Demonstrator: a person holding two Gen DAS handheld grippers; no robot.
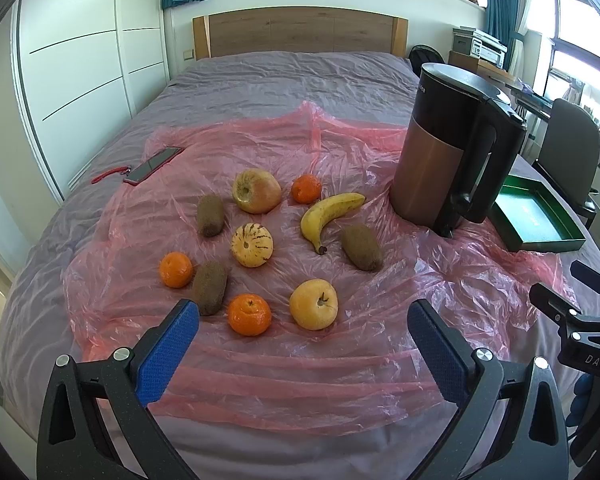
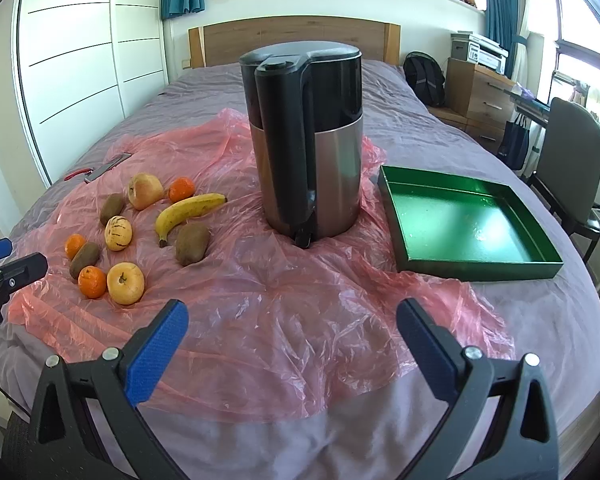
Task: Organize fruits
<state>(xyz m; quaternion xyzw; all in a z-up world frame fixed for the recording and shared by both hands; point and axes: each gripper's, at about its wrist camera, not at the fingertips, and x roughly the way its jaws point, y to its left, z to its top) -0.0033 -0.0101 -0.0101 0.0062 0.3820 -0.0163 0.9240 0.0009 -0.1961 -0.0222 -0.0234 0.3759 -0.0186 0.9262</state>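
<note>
Several fruits lie on a pink plastic sheet (image 1: 260, 380) on the bed: a banana (image 1: 330, 210), two apples (image 1: 256, 191) (image 1: 314, 304), a striped yellow melon (image 1: 252, 245), three kiwis, e.g. (image 1: 362, 247), and three mandarins, e.g. (image 1: 249, 314). An empty green tray (image 2: 472, 264) sits at the right. My left gripper (image 1: 304, 336) is open and empty, just short of the near mandarin and apple. My right gripper (image 2: 292, 332) is open and empty, over the sheet in front of the kettle; the fruits lie to its left (image 2: 126, 282).
A tall black and copper kettle (image 2: 312, 168) stands between the fruits and the tray. A phone (image 1: 153, 165) with a red strap lies at the sheet's far left. A chair (image 2: 572, 168) and drawers stand beside the bed's right edge.
</note>
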